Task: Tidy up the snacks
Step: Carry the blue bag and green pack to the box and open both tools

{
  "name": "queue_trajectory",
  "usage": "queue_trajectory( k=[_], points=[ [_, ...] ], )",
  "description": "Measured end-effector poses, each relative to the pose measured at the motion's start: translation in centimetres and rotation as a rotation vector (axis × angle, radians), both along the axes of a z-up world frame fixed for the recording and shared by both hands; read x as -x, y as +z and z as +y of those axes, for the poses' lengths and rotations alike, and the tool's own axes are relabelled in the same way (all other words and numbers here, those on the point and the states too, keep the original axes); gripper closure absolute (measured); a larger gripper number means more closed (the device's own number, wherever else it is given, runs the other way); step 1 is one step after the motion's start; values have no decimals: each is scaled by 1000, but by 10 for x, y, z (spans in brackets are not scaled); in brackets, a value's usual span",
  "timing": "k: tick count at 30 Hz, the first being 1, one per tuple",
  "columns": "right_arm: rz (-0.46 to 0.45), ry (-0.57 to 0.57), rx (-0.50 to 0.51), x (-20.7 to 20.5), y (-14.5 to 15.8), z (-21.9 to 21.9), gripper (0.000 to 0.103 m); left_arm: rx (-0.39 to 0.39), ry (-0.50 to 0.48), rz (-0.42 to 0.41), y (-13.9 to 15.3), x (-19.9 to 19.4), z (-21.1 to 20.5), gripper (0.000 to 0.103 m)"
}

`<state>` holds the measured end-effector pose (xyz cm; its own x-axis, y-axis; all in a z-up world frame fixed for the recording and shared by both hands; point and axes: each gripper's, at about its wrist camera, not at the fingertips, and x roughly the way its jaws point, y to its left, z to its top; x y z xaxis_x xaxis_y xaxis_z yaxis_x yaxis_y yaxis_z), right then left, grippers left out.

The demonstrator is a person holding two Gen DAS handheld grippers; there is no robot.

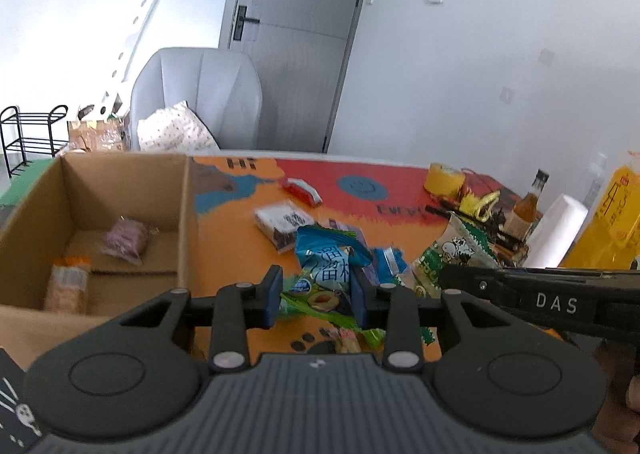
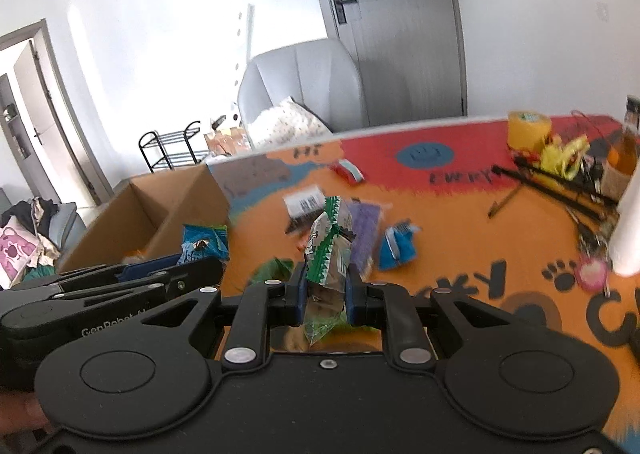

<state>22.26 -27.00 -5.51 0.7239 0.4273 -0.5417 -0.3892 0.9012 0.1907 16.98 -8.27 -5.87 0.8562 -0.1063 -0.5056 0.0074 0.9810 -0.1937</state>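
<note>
Left hand-held gripper (image 1: 318, 296): I've got the blue plum packet (image 1: 332, 266) pinched between the pads, jaws narrow and pressing on it, packet clear of the table (image 1: 232, 238).
Right hand-held gripper (image 2: 326, 292): clamped tight on the green-and-white packet (image 2: 328, 250), which stands upright between the pads, long axis running up and away from me.
Box (image 1: 120, 213): open cardboard, sitting at the left end of the table, to the left of both hands; a purple packet (image 1: 124, 240) and an orange one (image 1: 68, 286) already lie on its floor.
Key relation: the box lies left of the left hand-held gripper, near wall just beside its left jaw; the right one is the farther hand and its way to the box runs across the left one.
Which hand goes first: I judge the left, being nearer, then the right follows once the way is clear.
Left on the table: a white barcode packet (image 1: 282, 228), a small blue packet (image 2: 396, 246), a red-and-white one (image 1: 302, 189) further back.
Progress: early, I reckon — two in the box, two in hand, several loose.
Risk: the thin packets could slip or snag on the box wall.
</note>
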Motion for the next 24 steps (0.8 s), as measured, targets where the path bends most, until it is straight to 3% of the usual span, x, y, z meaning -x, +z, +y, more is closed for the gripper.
queue_trajectory(
  k=[9,24],
  points=[
    [-53,35,-13,2,21,25,86,-4,58,-41,23,8,31,69],
    [-94,131,-38,-2,36,80,86,1,203,-43,34,20,103,69]
  ],
)
